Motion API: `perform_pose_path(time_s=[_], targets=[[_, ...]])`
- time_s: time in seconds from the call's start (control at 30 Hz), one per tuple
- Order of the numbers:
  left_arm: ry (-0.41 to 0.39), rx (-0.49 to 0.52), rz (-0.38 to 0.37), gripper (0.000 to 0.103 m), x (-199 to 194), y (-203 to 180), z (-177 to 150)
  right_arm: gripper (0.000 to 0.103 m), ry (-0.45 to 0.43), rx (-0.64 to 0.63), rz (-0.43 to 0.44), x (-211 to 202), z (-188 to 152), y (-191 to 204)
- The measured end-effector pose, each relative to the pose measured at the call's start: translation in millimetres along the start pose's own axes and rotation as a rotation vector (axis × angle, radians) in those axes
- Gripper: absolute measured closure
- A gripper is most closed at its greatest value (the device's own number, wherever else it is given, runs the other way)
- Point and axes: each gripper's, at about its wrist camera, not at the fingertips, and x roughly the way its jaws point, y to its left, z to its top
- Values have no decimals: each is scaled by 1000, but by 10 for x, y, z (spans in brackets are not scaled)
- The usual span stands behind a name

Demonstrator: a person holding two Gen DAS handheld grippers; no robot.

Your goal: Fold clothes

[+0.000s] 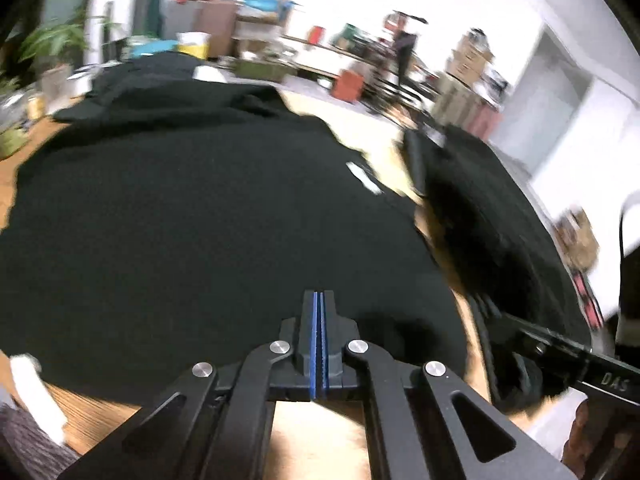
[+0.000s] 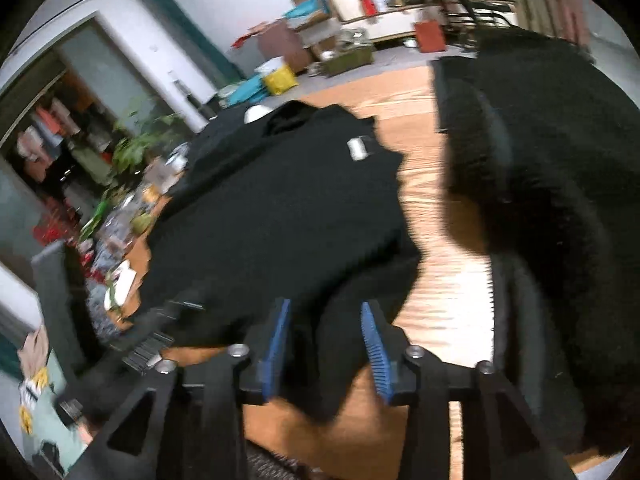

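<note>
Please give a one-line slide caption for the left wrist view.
Left gripper, jaws shut, above a black garment spread on a wooden table.

A wooden surface [image 2: 416, 92] is seen under everything. Beyond it, a leafy plant [image 1: 60, 36], stacked cardboard boxes [image 1: 468, 58], a yellow bin [image 2: 280, 78] and an orange-red box [image 1: 347, 84] are shown, blurred. Hanging garments [image 2: 48, 124] are glimpsed in an open closet.

Both wrist views angled down, close over one black garment [image 1: 192, 208]
</note>
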Motion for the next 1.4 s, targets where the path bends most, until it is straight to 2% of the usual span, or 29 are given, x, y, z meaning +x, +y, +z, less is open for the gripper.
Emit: perform_pose_path(time_s=[0.07, 0.2, 0.33, 0.43, 0.47, 0.5, 0.53, 0.57, 0.6, 0.7, 0.8, 0.87, 0.93, 1.0, 1.03, 1.1, 1.17, 1.2, 1.23, 1.27, 1.3, 1.33, 1.4], targets=[[-13, -18, 33, 102, -18, 144, 102, 48, 16, 30, -28, 92, 63, -129], [15, -24, 19, 102, -48, 225, 84, 47, 97, 74, -92, 422, 119, -324], [52, -18, 16, 101, -18, 188, 10, 52, 95, 119, -97, 581, 159, -428], [98, 7, 39, 96, 73, 145, -9, 57, 86, 137, -82, 649, 216, -465], [119, 21, 55, 86, 122, 128, -12, 60, 84, 142, -74, 669, 236, -474], [145, 36, 75, 68, 188, 119, -2, 68, 82, 143, -69, 683, 247, -471], [181, 46, 104, 61, 282, 131, 40, 82, 80, 144, -67, 694, 258, -466], [218, 53, 137, 57, 382, 149, 89, 90, 74, 135, -83, 688, 260, -444], [242, 50, 159, 57, 446, 171, 131, 93, 59, 122, -90, 652, 243, -409], [340, -8, 261, 56, 702, 357, 285, 95, -14, 101, -84, 404, 219, -337], [383, -15, 314, 55, 800, 459, 386, 96, -68, 64, -97, 76, 134, -243], [416, 4, 379, 54, 817, 481, 434, 96, -102, 23, -113, -172, 23, -138], [413, -8, 380, 43, 798, 539, 472, 96, -125, 10, -121, -394, -84, -79], [413, -24, 376, 23, 783, 617, 505, 96, -137, 30, -111, -609, -212, -74], [418, -43, 355, 21, 770, 685, 526, 96, -131, 34, -106, -687, -268, -57], [422, -34, 341, 20, 736, 706, 555, 95, -95, 30, -87, -771, -377, -12], [420, -15, 347, 20, 694, 677, 579, 85, -19, 18, -94, -737, -481, 22], [420, -12, 348, 20, 678, 667, 590, 73, 23, 12, -111, -698, -524, 26], [423, -9, 345, 20, 661, 663, 607, 71, 42, 6, -143, -671, -524, 3], [429, -4, 340, 20, 649, 659, 627, 70, 58, 5, -171, -650, -516, -29], [437, 3, 336, 20, 638, 654, 648, 64, 55, 30, -178, -665, -466, -103], [451, 13, 333, 19, 630, 643, 681, 55, 51, 50, -164, -681, -425, -163], [482, 27, 327, 19, 633, 632, 744, 52, 61, 62, -137, -599, -262, -272]])
